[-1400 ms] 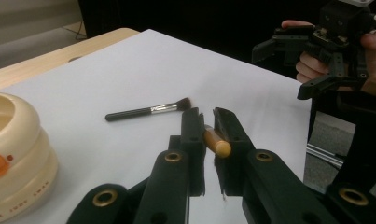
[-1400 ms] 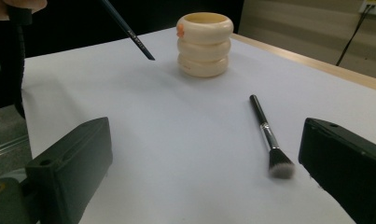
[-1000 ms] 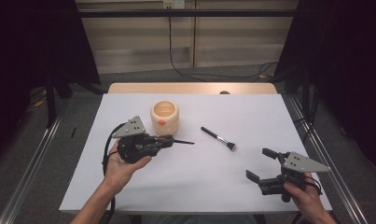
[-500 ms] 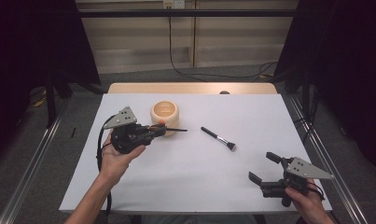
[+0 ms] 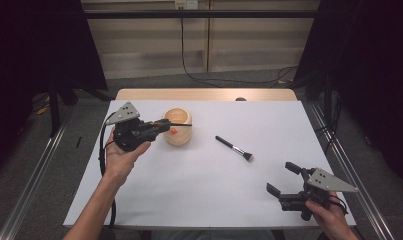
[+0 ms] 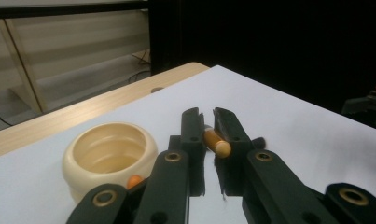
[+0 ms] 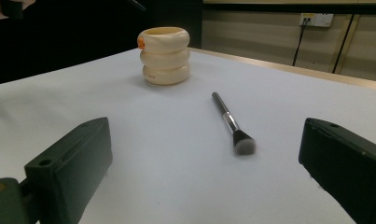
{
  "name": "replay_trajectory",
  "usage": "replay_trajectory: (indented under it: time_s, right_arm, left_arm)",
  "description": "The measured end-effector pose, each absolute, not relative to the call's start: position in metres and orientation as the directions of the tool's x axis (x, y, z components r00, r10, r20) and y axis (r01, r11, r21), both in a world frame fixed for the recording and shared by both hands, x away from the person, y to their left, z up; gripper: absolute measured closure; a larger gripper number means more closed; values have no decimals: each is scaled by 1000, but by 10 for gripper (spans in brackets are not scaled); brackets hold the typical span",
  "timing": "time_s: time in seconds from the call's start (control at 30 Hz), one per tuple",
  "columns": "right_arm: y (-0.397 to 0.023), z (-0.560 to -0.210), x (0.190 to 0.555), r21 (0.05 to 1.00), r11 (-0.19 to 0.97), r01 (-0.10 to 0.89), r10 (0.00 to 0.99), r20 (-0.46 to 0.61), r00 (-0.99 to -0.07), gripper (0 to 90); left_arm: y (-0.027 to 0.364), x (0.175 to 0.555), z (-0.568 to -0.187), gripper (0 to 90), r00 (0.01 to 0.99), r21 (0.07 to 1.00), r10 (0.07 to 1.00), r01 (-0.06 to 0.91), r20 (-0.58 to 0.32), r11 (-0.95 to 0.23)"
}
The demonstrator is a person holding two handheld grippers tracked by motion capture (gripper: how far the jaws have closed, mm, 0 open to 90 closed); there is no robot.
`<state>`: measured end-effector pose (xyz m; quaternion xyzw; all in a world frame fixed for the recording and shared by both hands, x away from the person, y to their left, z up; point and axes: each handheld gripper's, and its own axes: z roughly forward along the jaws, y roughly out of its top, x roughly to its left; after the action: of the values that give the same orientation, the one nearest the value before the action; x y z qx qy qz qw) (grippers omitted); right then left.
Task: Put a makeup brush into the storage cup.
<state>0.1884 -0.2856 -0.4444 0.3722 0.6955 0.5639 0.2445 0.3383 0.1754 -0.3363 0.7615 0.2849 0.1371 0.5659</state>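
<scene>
My left gripper is shut on a thin black stick with an orange end, held level above the table's left half. The stick's far tip reaches over the mouth of a cream ribbed cup. In the left gripper view the cup sits just left of the jaws. A makeup brush lies flat in the middle of the white table, bristles toward the front right. My right gripper stands open near the front right corner, jaws wide apart, facing the brush and the cup.
The white table cover ends in a wooden strip at the back. Metal rails run along both sides. A black cable hangs from the left gripper. The cup bears a small orange mark.
My left gripper has carried the stick away from me and slightly left, bringing its tip from beside the cup to over the cup's mouth. The right gripper has hardly moved.
</scene>
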Motion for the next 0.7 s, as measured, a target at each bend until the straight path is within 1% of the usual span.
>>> replay_trajectory:
  time_s: [0.3,0.47,0.7]
  right_arm:
    - [-286,-444,189,969,81,234,796,79,-600,23]
    - [-286,-444,188,969,83,232,794,76,-604,23]
    - [-287,-444,188,971,77,228,796,78,-600,23]
  left_arm:
    - [178,350,-328,832,769,938,634,277,-86,-208]
    - [173,358,-330,832,748,929,660,289,-67,-233]
    - [170,369,-334,832,729,919,681,311,-66,-244]
